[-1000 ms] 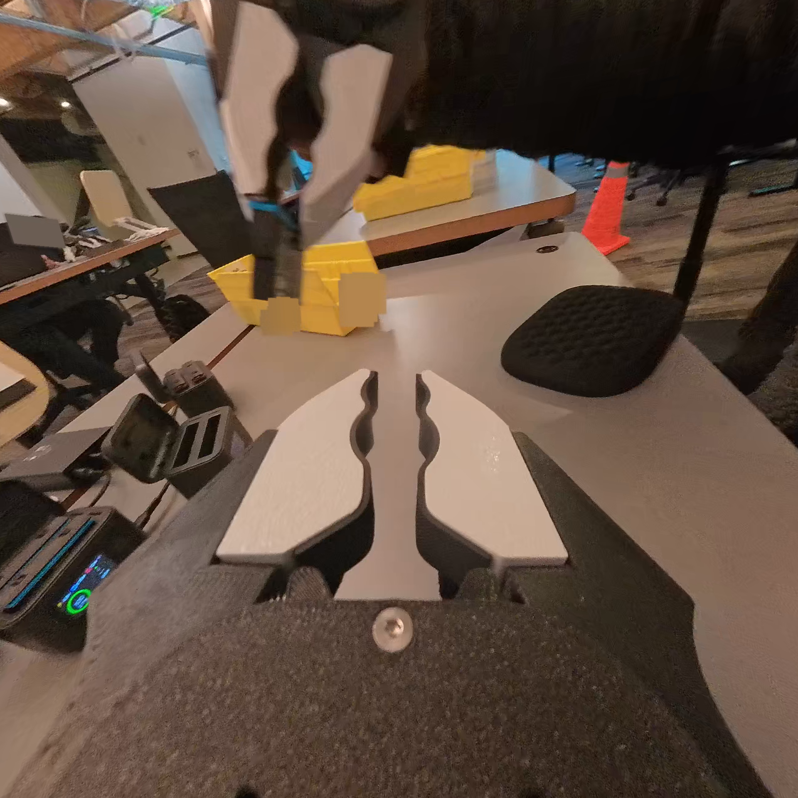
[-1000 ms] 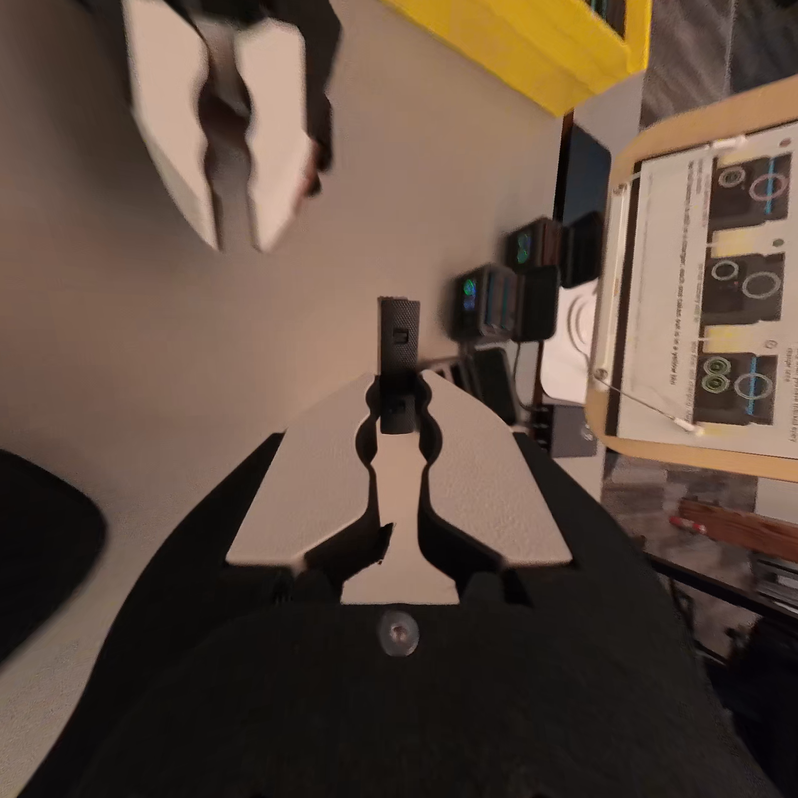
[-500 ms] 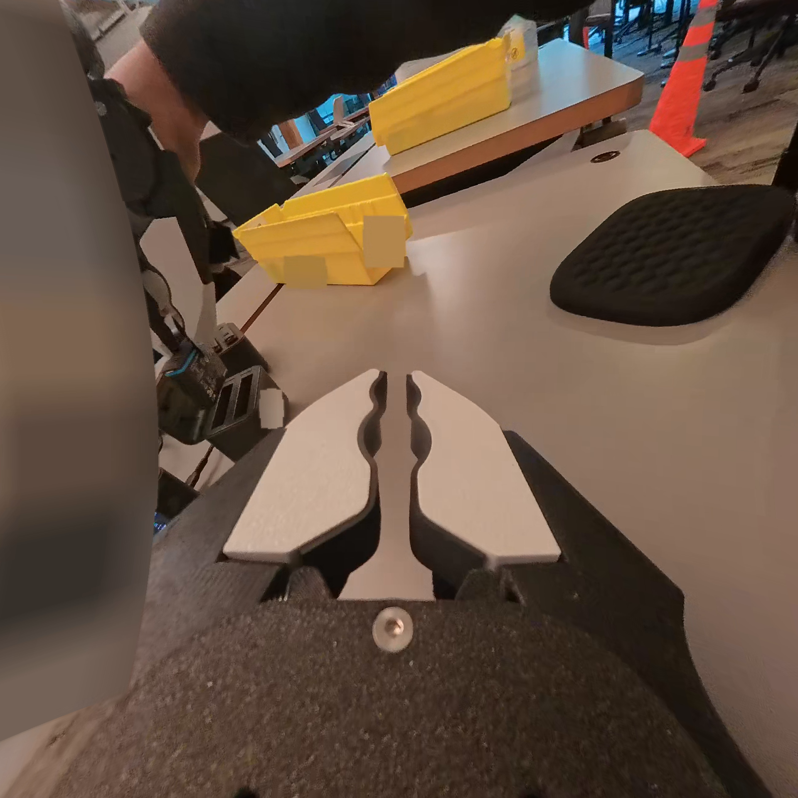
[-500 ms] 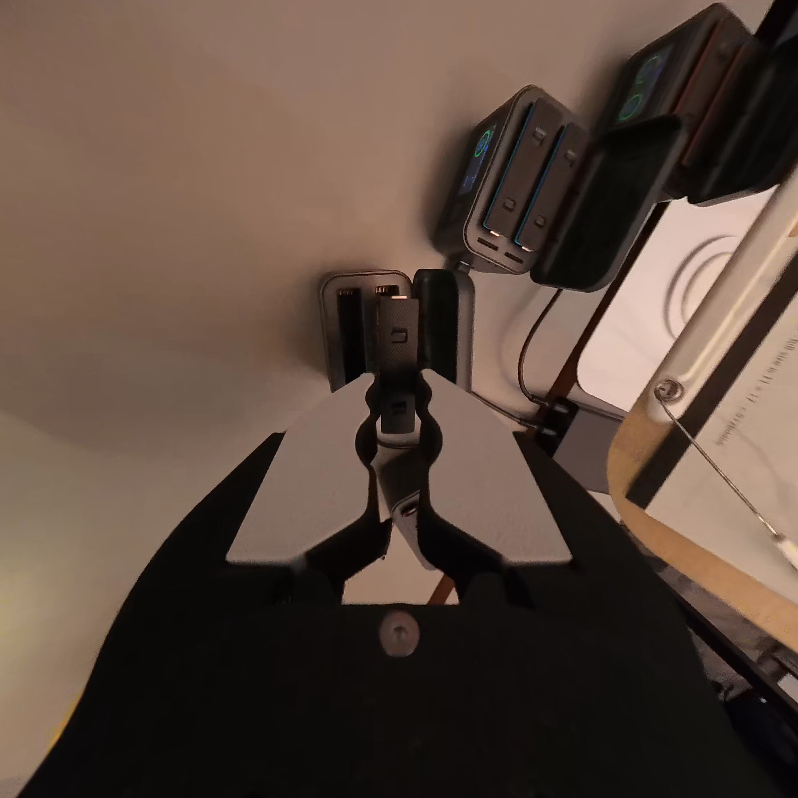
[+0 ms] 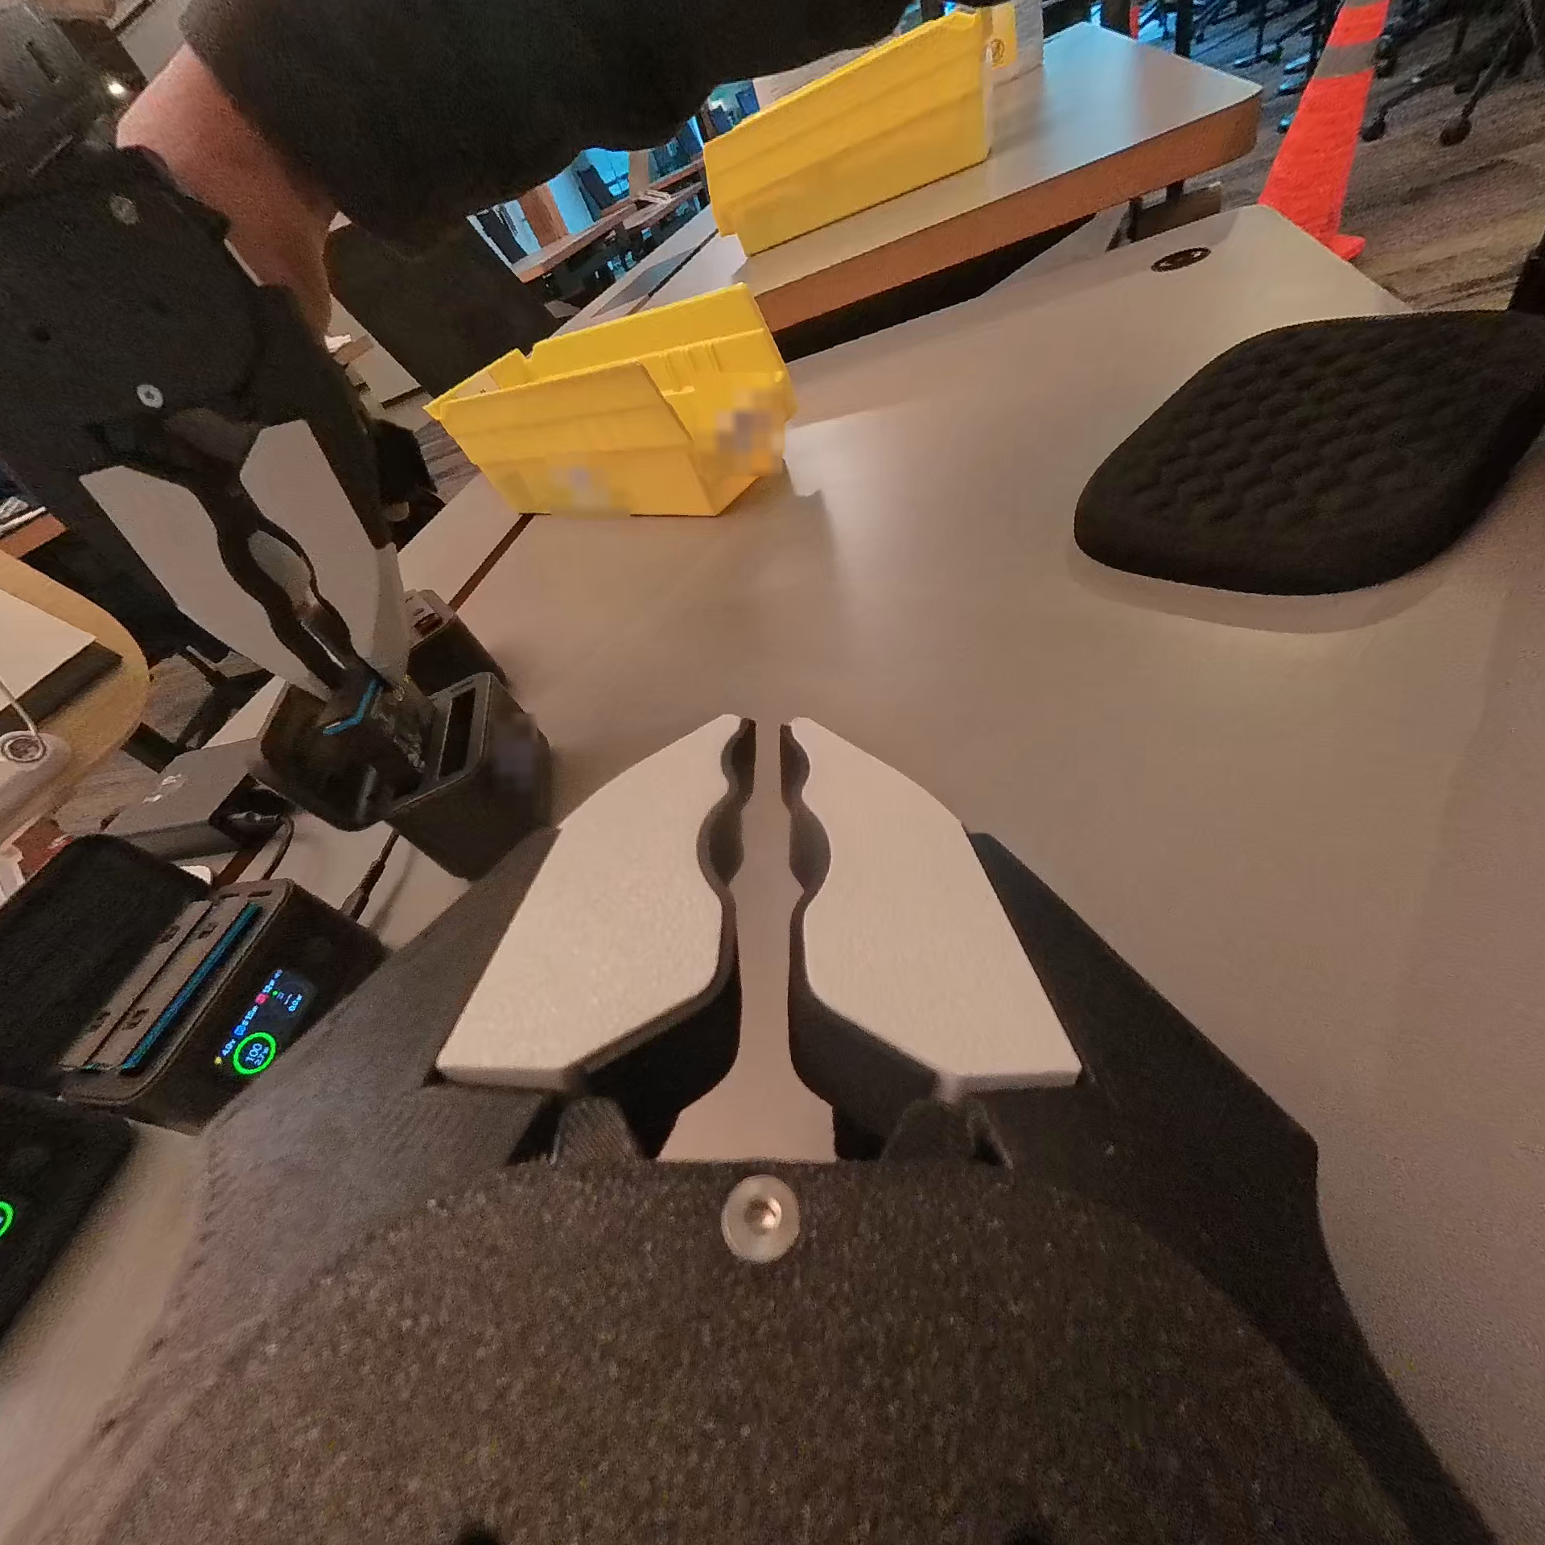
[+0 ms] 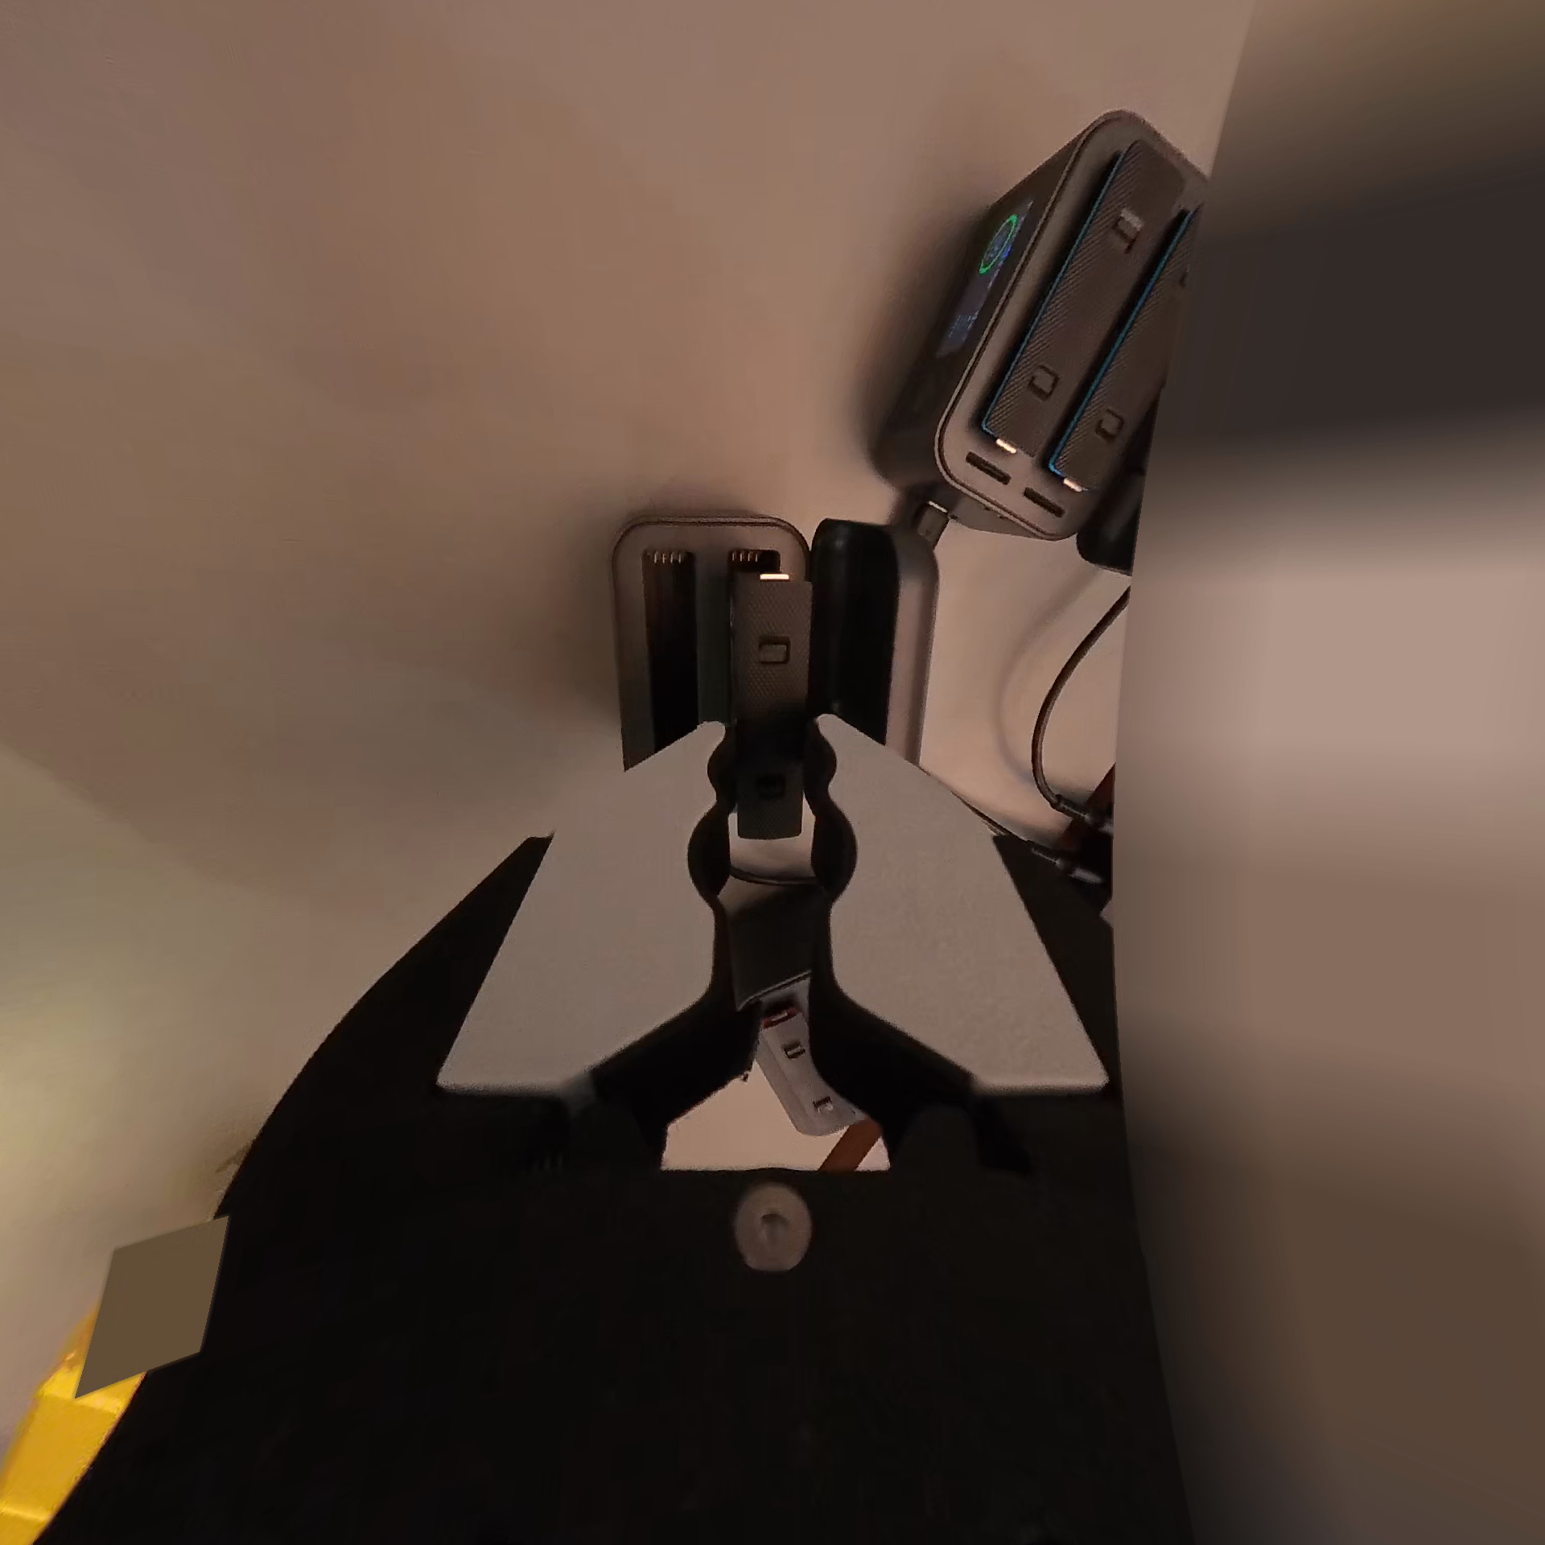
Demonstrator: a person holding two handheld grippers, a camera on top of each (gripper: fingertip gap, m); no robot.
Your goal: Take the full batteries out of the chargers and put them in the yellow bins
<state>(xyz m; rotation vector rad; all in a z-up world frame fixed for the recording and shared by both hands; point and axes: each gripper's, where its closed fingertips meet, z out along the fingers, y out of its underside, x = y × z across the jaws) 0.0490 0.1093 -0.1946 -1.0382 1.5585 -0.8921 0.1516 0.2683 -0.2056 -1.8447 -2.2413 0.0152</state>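
My right gripper (image 6: 769,729) is shut on a dark textured battery (image 6: 770,648). It holds the battery's far end at the right slot of an open grey charger (image 6: 635,635), whose left slot is empty. In the left wrist view the right gripper (image 5: 364,677) stands over this charger (image 5: 468,786) with the blue-edged battery (image 5: 355,711) at its top. How deep the battery sits is unclear. My left gripper (image 5: 767,729) is shut and empty, low over the grey table. A yellow bin (image 5: 619,435) stands behind.
A second charger (image 6: 961,351) with a green ring display holds two batteries and also shows in the left wrist view (image 5: 209,1003). A black pad (image 5: 1312,451) lies at the right. Another yellow bin (image 5: 844,142) sits on a farther table, with an orange cone (image 5: 1321,125) beyond it. There is about 20 cm between the tips of the two grippers.
My right gripper has carried the battery from above the bare table down to the open charger. My left gripper's jaws have closed a little and its view has swung left.
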